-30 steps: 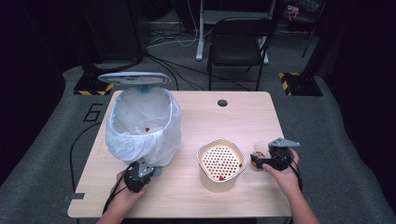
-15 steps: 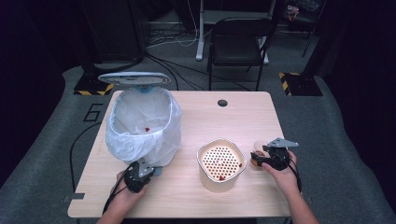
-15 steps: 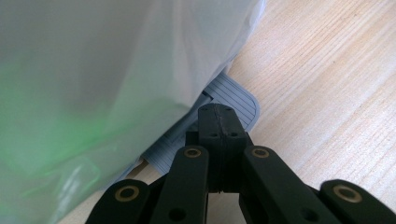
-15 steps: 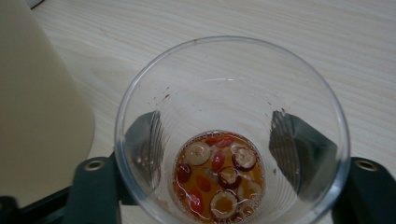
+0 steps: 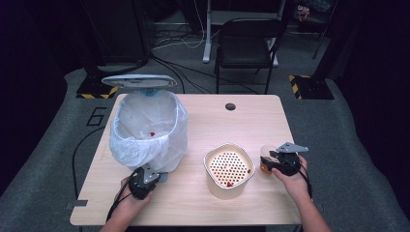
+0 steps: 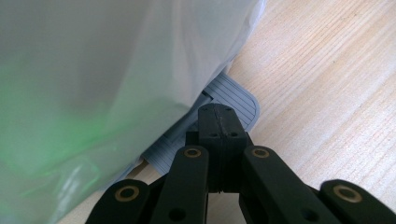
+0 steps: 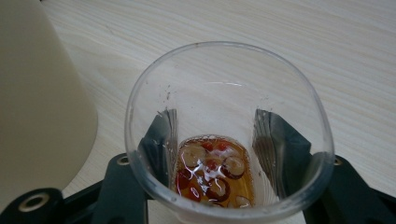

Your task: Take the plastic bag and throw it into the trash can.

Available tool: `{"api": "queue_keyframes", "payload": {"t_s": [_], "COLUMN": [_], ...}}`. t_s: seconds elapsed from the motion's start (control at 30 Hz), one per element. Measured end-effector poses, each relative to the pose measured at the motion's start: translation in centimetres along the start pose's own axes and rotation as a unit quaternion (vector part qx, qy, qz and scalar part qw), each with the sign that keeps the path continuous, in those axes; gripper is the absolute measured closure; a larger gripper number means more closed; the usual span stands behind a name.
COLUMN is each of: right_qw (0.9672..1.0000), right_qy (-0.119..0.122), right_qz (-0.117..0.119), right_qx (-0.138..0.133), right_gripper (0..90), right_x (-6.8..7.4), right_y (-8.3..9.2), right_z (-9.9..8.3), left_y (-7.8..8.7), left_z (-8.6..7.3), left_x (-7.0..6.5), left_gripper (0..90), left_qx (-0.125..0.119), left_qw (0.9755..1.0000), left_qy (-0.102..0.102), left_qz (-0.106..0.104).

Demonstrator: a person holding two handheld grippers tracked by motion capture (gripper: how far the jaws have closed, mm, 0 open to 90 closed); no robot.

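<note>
A clear cup (image 5: 267, 155) with amber liquid and red berries at its bottom stands near the table's right edge. My right gripper (image 5: 274, 161) has just been closing its jaws on the cup (image 7: 224, 88). Both pads now lie against its walls, and my right gripper (image 7: 217, 128) is shut on it. A bin lined with a white bag (image 5: 147, 128) stands at the left with its lid (image 5: 139, 80) raised. My left gripper (image 5: 144, 178) is shut with nothing in it, and its tip (image 6: 218, 119) rests on the bin's grey ribbed pedal (image 6: 240, 98).
A cream bowl with a perforated strainer insert (image 5: 228, 169) stands just left of the cup, its wall (image 7: 42, 102) close to my right gripper. A few red bits lie in the strainer and one in the bag. The wooden table (image 5: 251, 121) has a cable hole at the back.
My right gripper's jaws have narrowed around the clear cup. Both hands, the bin and the bowl stay where they were.
</note>
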State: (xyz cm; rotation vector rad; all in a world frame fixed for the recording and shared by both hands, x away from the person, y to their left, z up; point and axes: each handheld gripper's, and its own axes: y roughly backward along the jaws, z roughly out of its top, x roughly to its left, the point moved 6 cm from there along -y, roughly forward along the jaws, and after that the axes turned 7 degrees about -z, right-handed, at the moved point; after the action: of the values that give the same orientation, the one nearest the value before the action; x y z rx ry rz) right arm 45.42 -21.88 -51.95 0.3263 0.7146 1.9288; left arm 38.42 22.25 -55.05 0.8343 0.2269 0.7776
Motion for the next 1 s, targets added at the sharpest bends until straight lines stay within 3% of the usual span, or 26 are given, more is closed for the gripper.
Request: {"api": "queue_keyframes", "payload": {"t_s": [0.47,0.8,0.97,1.0], "right_qw": [0.9993,0.9976,0.9963,0.9958], "right_qy": [0.024,0.049,0.063,0.07], "right_qz": [0.001,0.021,0.028,0.029], "right_qx": [-0.029,-0.044,-0.052,-0.052], "right_gripper": [51.1,51.6,51.6,51.6], "right_x": [0.0,0.8,1.3,1.4], "right_y": [1.1,2.7,3.5,3.7], "right_z": [1.3,4.0,5.6,5.8], "left_y": [0.0,0.0,0.0,0.0], "left_z": [0.0,0.0,0.0,0.0], "left_x": [0.0,-0.1,-0.1,0.0], "left_gripper": [90.0,90.0,90.0,90.0], "left_qx": [0.0,-0.002,-0.003,0.0], "left_qw": [1.0,0.9999,1.0,1.0], "left_qy": [0.001,0.01,0.009,-0.001], "left_qz": [0.0,-0.001,0.0,0.001]}}
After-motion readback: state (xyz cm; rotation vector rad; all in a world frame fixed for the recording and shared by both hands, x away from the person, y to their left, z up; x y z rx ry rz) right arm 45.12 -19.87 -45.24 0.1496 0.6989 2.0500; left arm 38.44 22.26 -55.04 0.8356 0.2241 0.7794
